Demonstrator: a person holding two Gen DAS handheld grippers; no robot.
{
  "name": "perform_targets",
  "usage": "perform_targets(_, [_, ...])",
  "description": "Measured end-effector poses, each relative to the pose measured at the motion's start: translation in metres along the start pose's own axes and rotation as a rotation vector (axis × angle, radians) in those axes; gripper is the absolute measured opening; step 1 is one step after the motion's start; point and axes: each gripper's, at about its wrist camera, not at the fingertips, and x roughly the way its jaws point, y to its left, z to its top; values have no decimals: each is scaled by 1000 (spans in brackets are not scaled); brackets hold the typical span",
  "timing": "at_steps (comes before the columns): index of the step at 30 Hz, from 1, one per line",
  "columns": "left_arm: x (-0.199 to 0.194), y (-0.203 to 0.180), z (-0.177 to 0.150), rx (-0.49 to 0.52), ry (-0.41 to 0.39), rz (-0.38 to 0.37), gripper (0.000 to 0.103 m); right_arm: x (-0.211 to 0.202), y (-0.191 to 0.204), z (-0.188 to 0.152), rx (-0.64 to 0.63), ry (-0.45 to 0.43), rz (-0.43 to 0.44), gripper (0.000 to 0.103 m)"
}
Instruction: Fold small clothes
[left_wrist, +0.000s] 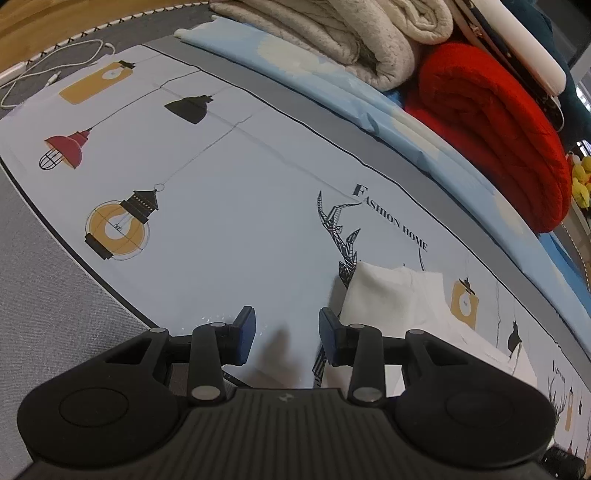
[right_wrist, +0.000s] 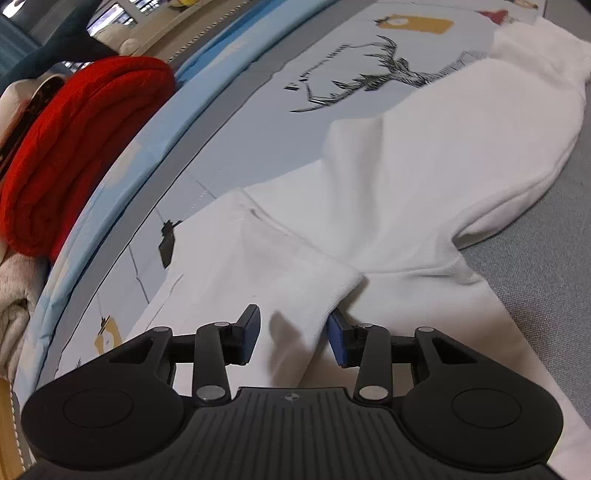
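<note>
Sleeve (right_wrist: 295, 280) of white garment (right_wrist: 461, 147) between parted right fingers (right_wrist: 251, 332)

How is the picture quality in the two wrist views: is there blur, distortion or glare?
Left wrist view: strong fisheye bending of the printed mat; the white garment edge is slightly smeared; small glints near the left gripper. Right wrist view: same curvature, the garment nearly washed out, a soft shadow between the right gripper fingers.

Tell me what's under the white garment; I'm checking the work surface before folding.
The white garment lies on a pale blue printed cloth with lamp and deer drawings; part hangs over onto grey fabric. It covers part of the deer drawing. Whatever else lies beneath is hidden.
</note>
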Motion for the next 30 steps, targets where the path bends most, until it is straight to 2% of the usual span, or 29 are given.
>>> perform_targets(1, [0, 0, 0, -3, 0, 1, 42, 1, 1, 0, 2, 6, 4, 14])
perform_targets(2, [1, -1, 0, -4, -1, 1, 42, -1, -1, 2, 1, 8, 9, 4])
perform_targets(4, [1, -4, -1, 0, 1, -3, 42, -7, 0, 5, -6, -14, 41, 3])
perform_targets(6, [2, -8, -3, 10, 3, -8, 42, -27, 6, 6, -27, -101, 105, 3])
perform_targets(9, [3, -14, -7, 24, 11, -17, 42, -78, 20, 2, -106, -332, 240, 3])
perform_targets(10, [4, -16, -8, 29, 15, -22, 42, -92, 21, -1, -129, -415, 249, 3])
perform_targets(11, [4, -18, -10, 36, 17, -26, 42, -99, 17, -3, -122, -463, 229, 3])
perform_targets(12, [5, -20, -11, 43, 19, -29, 42, -96, 11, 0, -101, -459, 169, 3])
perform_targets(14, [6, -25, -14, 59, 27, -35, 42, -73, -5, 8, -46, -354, 7, 3])
perform_targets(16, [9, -28, -17, 73, 39, -46, 42, -54, -25, 13, 23, -280, -82, 3])
perform_targets(17, [10, -31, -18, 81, 45, -53, 42, -52, -28, 14, 20, -278, -95, 3])
perform_targets(19, [12, -35, -21, 98, 55, -65, 42, -63, -21, 14, -24, -345, -36, 3])
perform_targets(20, [14, -38, -23, 102, 62, -75, 42, -75, -11, 13, -72, -412, 31, 3])
perform_targets(22, [17, -40, -25, 101, 76, -96, 49, -99, 1, 10, -153, -549, 157, 3])
perform_targets(24, [20, -44, -28, 110, 84, -96, 50, -107, 0, 7, -152, -596, 210, 3])
perform_targets(25, [22, -45, -30, 119, 88, -93, 50, -103, -5, 9, -117, -574, 174, 3])
perform_targets(26, [24, -47, -31, 125, 92, -92, 50, -94, -8, 12, -99, -525, 73, 4])
perform_targets(27, [25, -48, -31, 127, 96, -92, 50, -78, -11, 16, -89, -444, -74, 5])
perform_targets(28, [27, -48, -31, 128, 100, -92, 50, -58, -22, 20, -61, -326, -221, 8])
perform_targets(29, [28, -49, -31, 130, 102, -91, 50, -43, -37, 21, -2, -228, -300, 9])
perform_targets(30, [29, -49, -31, 130, 102, -88, 51, -35, -50, 20, 62, -173, -318, 11])
